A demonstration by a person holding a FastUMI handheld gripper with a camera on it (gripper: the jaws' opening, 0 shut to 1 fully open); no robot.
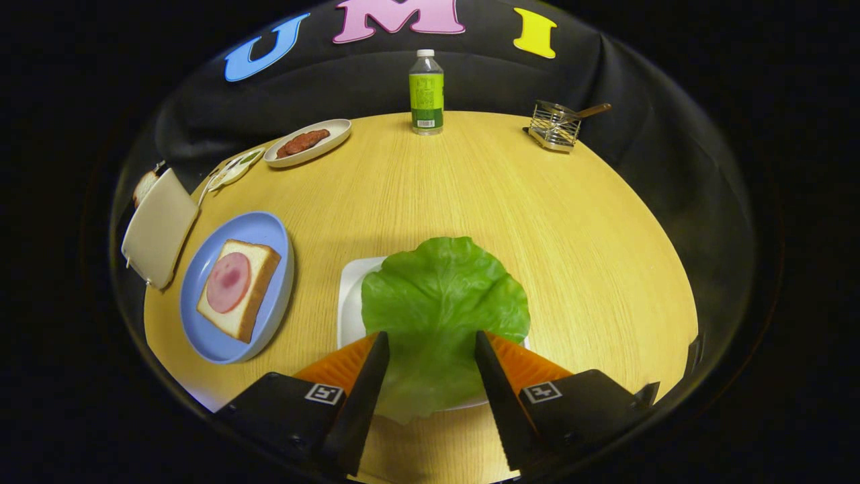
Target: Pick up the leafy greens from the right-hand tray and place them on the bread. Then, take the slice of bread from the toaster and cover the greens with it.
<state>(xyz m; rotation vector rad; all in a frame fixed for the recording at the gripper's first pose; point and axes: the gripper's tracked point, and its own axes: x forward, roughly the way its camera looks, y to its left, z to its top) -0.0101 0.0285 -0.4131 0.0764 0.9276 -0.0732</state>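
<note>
Wooden table (537, 222): gripper (430, 349) fingers apart over lettuce leaf (440, 296); plated bread (252, 296) left.

The gripper-mounted fisheye is looking forward and down along its fingers (376, 366), close over the near table (605, 269) edge.

**Round wooden table in a black-draped booth**

A pale, light-grained wooden table (510, 202) stands against a wall of black cloth (658, 134) that hangs in loose folds behind it. Even light falls from above, leaving soft shadows on the wood.
</note>
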